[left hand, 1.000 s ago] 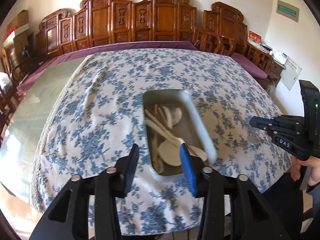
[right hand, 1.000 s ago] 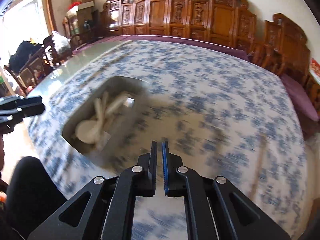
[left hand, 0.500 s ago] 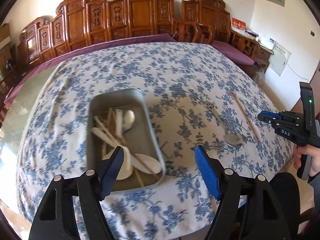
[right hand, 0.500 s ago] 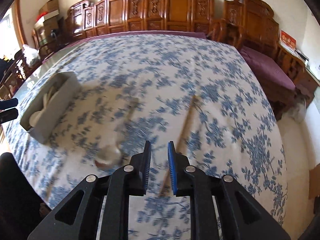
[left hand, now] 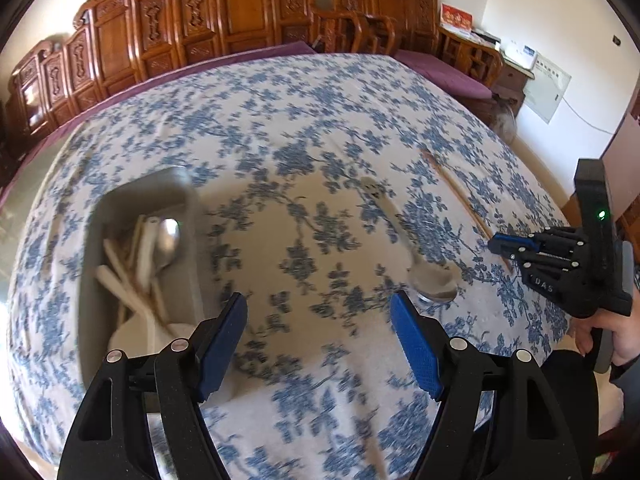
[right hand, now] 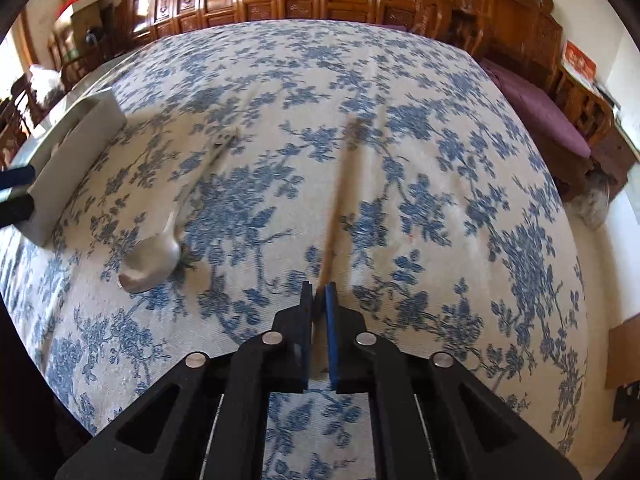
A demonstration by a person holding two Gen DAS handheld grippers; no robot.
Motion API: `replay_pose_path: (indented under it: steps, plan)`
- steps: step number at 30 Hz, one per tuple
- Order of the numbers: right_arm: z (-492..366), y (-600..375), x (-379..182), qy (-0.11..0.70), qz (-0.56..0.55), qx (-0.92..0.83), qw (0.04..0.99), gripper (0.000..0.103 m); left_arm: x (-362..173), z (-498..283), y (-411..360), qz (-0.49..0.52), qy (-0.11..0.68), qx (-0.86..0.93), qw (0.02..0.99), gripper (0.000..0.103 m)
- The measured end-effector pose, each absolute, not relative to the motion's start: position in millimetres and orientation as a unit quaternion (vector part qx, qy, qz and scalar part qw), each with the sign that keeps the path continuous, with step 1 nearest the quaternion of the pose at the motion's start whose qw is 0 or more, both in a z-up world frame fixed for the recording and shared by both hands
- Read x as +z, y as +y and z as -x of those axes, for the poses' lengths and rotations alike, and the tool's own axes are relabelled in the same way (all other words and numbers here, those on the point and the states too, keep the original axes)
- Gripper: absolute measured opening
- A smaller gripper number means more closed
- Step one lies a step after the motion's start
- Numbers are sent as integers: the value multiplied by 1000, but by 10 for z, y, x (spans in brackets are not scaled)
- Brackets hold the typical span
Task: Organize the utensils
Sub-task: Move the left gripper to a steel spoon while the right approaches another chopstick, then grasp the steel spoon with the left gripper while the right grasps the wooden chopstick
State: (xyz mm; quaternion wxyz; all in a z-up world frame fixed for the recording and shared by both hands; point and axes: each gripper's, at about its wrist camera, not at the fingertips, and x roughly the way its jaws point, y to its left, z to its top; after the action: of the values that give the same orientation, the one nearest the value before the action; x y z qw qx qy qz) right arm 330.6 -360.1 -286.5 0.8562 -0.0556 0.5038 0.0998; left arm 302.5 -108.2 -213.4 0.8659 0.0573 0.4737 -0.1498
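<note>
The chopsticks (right hand: pixel 335 204) lie loose on the cloth-covered bench (right hand: pixel 400 80), right of the spoon (right hand: pixel 154 254); thin, stiff and light, we judge them best pinched near the close end. Our right tool (right hand: pixel 319 300) is nearly closed around that end; whether it grips we cannot tell. Our left tool (left hand: pixel 320 320) gapes, empty, beside the tray (left hand: pixel 192 216). Carved wooden chairs (left hand: pixel 240 20) ring the room.

floral-cloth table (left hand: pixel 320 120), tray (left hand: pixel 132 200), spoon (left hand: pixel 432 280), chopsticks (left hand: pixel 456 188)

A home dining room is suggested. A large round surface (right hand: pixel 400 80) is covered by a blue floral cloth (left hand: pixel 320 120). Carved wooden chairs (left hand: pixel 240 20) are ranged along the wall at the top of the frame. Boxes (right hand: pixel 80 4) are stacked at the upper left.
</note>
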Motion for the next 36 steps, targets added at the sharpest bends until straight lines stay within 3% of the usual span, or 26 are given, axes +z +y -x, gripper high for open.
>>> replay_pose_path:
  steps: [11,19,23,26,30,36]
  plan:
    - [-3322,-3768,-2872,507,42,102,855,6,-2409,-3412,-1721,-64,488,-173,853,67]
    - [-3340,-3801,-2875,509,25,107,854,6,-2667,-3601,-1996,-65,532,-185,824,29]
    - [-3344,-3807,-2878,508,20,109,854,6,-2709,-3605,-2105,-97,530,-169,825,25]
    - [-3339,-3808,-2878,507,22,109,855,6,-2705,-3592,-2129,-112,527,-164,826,12]
    - [-3349,-3809,-2873,507,21,109,855,6,-2698,-3560,-2117,-134,530,-161,822,5]
    - [-3346,-3796,-2877,506,26,108,856,6,-2657,-3429,-1946,-139,521,-156,828,5]
